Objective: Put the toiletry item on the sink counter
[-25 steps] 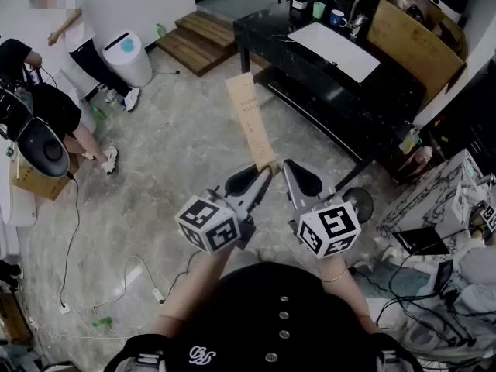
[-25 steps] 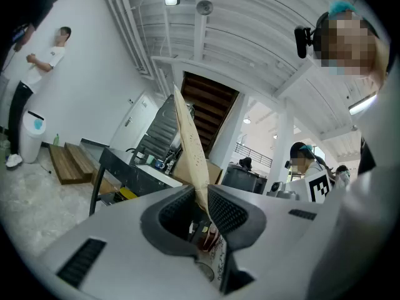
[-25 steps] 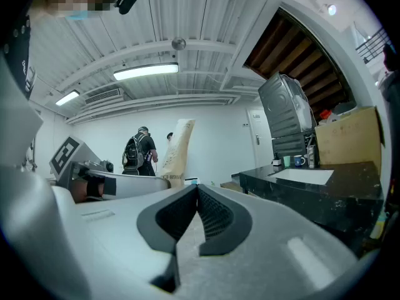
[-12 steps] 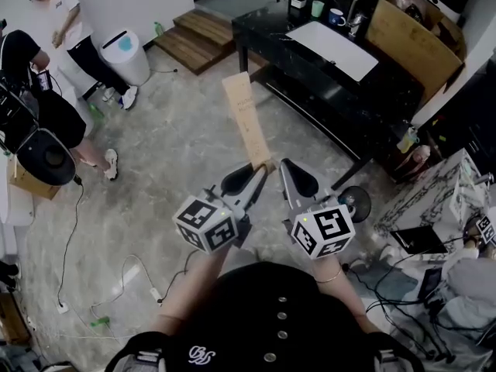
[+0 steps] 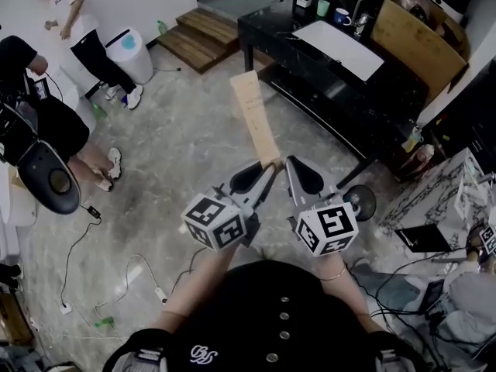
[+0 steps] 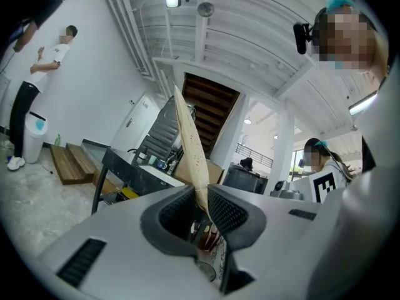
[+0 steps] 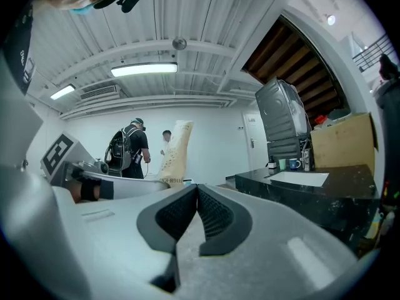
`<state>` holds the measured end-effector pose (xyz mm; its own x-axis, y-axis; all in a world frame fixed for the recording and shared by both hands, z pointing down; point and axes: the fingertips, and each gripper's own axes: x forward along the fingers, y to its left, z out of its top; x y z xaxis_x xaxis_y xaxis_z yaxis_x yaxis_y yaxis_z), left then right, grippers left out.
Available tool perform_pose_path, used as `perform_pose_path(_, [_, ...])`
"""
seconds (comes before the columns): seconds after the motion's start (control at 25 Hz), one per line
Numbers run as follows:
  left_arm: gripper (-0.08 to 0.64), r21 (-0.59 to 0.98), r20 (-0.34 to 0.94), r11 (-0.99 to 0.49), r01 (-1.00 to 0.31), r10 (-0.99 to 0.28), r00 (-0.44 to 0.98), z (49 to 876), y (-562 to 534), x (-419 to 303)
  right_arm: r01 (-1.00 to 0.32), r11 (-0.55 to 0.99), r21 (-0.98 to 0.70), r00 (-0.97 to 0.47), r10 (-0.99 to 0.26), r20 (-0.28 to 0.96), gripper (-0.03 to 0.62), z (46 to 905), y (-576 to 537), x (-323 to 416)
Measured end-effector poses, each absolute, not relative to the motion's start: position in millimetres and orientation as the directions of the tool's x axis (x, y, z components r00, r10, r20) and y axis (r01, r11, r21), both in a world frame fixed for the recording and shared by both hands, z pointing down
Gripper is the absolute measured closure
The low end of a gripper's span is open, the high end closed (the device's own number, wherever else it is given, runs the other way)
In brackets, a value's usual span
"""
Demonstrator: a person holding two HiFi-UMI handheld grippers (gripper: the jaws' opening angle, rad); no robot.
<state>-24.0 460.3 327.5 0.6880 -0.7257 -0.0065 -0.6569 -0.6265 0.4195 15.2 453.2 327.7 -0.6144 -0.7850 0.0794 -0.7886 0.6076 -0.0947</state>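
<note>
The toiletry item is a long, flat tan carton. My left gripper is shut on its lower end, so it sticks up and away from me over the floor. In the left gripper view the carton rises edge-on from between the pads of that gripper. My right gripper hovers just right of it, shut and empty; its own view shows its pads together and the carton to the left. The black sink counter with a white basin stands ahead to the right.
Cups stand at the counter's far end, beside a big cardboard box. Wooden steps and a white bin sit at the back wall. People stand at the left. Cables cross the floor.
Both grippers and the carton have shifted slightly right and hold the same grip. The people at the left have moved about.
</note>
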Motion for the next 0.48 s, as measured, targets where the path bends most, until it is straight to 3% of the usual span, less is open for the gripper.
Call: perform_pose_path(0.48, [0.494, 0.424, 0.022, -0.645, -0.636, -0.695, 0.719, 337, 451, -31, -0.841, 0.525, -0.134, -0.537, -0.839, 0.083, 0.589, 344, 449, 14])
